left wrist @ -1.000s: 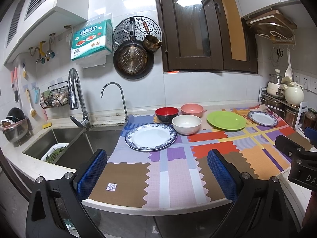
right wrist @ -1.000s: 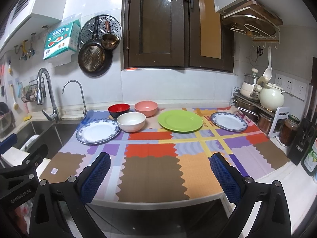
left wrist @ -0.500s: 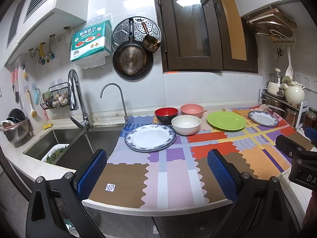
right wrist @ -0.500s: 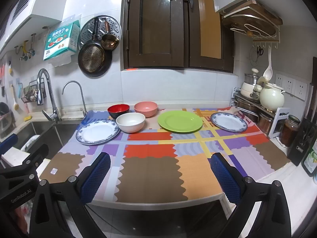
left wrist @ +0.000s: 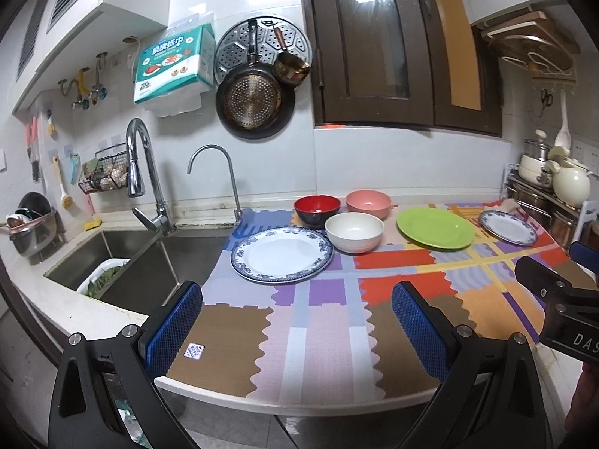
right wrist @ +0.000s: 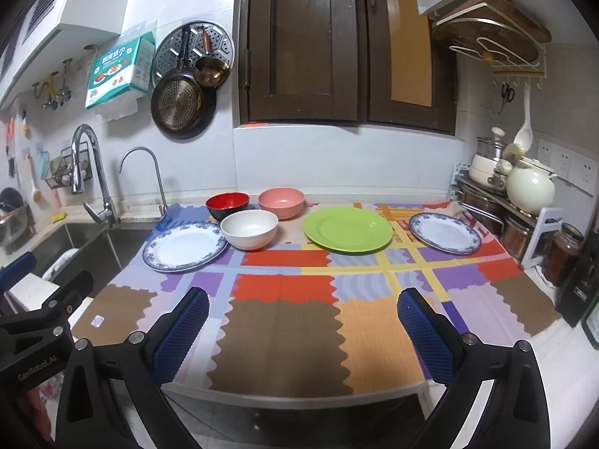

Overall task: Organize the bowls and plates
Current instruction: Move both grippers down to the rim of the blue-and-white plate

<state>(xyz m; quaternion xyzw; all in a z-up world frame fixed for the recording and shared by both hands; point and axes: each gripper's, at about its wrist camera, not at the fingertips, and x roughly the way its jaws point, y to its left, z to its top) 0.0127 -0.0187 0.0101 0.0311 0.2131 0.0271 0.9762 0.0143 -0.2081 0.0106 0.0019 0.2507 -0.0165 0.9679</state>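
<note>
Both grippers hang at the near edge of the counter, well short of the dishes. The left gripper [left wrist: 295, 321] has its blue pads spread wide with nothing between them; the right gripper [right wrist: 303, 321] is just as wide and just as bare.

On the patchwork mat [right wrist: 284, 333] sit three bowls in a cluster: the red bowl [right wrist: 227, 204] and pink bowl [right wrist: 281, 202] at the back, the white bowl [right wrist: 249, 229] in front of them. All three look empty. Left of the white bowl, nearly touching it, lies the big blue-rimmed plate [right wrist: 184, 246], bare. To the right is the green plate [right wrist: 347, 229], also bare, and beyond it the small blue-rimmed plate [right wrist: 444, 238], nothing on it.

The sink [left wrist: 123, 258] lies to the left, with a white basin [left wrist: 103, 275] holding green leaves.
</note>
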